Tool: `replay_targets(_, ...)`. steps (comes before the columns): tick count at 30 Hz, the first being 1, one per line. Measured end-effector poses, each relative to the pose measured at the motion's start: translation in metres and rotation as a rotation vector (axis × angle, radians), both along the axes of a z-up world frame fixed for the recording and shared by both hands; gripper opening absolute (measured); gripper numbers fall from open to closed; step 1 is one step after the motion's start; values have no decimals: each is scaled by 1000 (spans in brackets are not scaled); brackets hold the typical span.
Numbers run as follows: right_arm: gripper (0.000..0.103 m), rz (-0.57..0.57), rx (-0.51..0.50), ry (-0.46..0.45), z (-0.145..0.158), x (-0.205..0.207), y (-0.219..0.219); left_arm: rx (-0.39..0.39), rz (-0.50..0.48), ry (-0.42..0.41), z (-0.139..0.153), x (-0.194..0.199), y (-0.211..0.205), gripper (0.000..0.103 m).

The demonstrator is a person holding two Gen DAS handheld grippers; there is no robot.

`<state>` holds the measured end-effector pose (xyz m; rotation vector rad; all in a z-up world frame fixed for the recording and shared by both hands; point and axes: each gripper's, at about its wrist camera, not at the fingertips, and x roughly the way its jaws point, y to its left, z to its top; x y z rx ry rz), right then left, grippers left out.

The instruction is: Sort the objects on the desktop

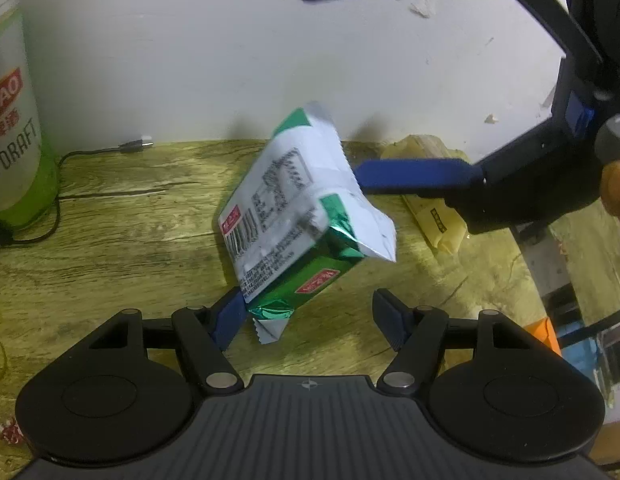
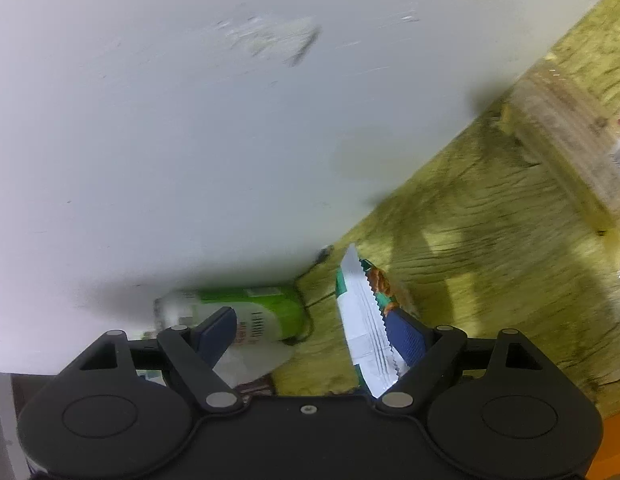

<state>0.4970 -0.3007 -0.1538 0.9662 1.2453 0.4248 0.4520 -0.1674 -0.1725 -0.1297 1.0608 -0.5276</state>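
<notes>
A wooden tabletop (image 1: 109,216) with a rough, yellowish grain runs up against a plain white wall (image 1: 189,48). The wall paint is scuffed and chipped in several spots, with flakes missing toward its right side in the left wrist view. Objects cast soft dark shadows on the wall just above the table edge. The grain shows dark cracks and streaks.

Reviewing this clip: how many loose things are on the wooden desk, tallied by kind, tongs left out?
Snack packets: 2, one green and white packet, one yellow packet
Drink cans: 1, a green and white can
Cables: 1, a black cable
Total: 4
</notes>
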Motion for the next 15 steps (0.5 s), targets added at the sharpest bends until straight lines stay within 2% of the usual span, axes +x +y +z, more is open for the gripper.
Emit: replay_targets(15, 82, 65, 69, -13, 7, -2, 58, -58, 70, 20, 4, -1, 27, 69)
